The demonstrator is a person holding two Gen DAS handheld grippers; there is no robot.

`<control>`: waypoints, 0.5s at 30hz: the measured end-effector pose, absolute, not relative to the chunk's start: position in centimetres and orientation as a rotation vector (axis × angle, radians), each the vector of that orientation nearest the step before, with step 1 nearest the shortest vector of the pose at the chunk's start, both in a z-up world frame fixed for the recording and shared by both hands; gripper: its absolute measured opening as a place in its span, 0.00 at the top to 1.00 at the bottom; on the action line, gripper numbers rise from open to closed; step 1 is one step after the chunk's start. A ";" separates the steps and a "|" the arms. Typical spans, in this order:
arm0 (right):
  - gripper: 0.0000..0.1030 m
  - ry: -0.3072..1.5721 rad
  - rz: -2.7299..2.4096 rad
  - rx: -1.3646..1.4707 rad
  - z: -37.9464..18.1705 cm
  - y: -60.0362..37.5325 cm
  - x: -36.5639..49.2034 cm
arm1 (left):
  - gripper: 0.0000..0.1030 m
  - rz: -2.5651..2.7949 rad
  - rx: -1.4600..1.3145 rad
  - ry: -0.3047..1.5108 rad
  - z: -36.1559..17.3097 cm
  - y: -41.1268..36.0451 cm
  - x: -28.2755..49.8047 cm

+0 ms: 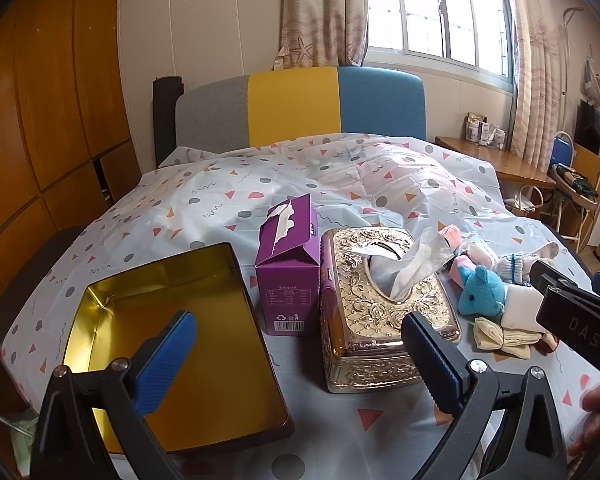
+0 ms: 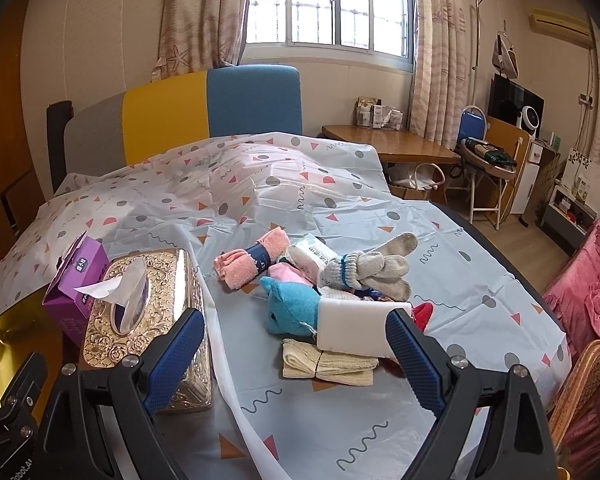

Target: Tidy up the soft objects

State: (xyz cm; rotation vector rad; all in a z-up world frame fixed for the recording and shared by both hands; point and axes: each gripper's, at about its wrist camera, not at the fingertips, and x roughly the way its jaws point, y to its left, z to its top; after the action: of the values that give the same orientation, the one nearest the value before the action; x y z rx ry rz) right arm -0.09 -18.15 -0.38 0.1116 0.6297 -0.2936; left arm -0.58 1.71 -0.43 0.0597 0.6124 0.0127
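Note:
A heap of soft things lies on the patterned cover: a blue plush toy (image 2: 294, 308), a white sponge block (image 2: 356, 330), a cream folded cloth (image 2: 326, 364), grey gloves (image 2: 374, 266), a pink rolled towel (image 2: 252, 258) and a wipes pack (image 2: 314, 254). My right gripper (image 2: 296, 354) is open, its blue fingers either side of the cloth and sponge, just short of them. My left gripper (image 1: 300, 360) is open above the near edge, between the empty gold tin (image 1: 172, 336) and the ornate tissue box (image 1: 384, 304). The plush (image 1: 482, 290) and sponge (image 1: 520, 306) show at the right of the left view.
A purple tissue carton (image 1: 288, 264) stands between the tin and the ornate box. The cover drapes over a bed with a grey, yellow and blue headboard (image 1: 296, 108). A wooden desk (image 2: 392, 144), chairs and a pink bedspread (image 2: 588, 300) lie to the right.

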 end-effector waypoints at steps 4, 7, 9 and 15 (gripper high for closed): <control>0.09 0.630 -0.295 0.111 -0.4 -18.2 0.0 | 0.00 0.013 0.060 0.614 -0.4 1.7 -0.5; 0.09 0.628 -0.297 0.111 -0.3 -18.2 -0.1 | 0.00 0.013 0.058 0.614 -0.4 1.8 -0.6; 0.09 0.627 -0.297 0.113 -0.3 -18.3 0.0 | 0.00 0.014 0.062 0.614 -0.4 1.7 -0.6; 0.09 0.627 -0.299 0.114 -0.3 -18.4 0.0 | 0.00 0.010 0.064 0.617 -0.5 1.5 -0.6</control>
State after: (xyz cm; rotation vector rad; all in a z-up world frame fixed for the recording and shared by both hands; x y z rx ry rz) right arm -0.01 -18.42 -0.29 0.1139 0.6267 -0.2988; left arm -0.60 1.52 -0.48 0.0644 0.6170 0.0105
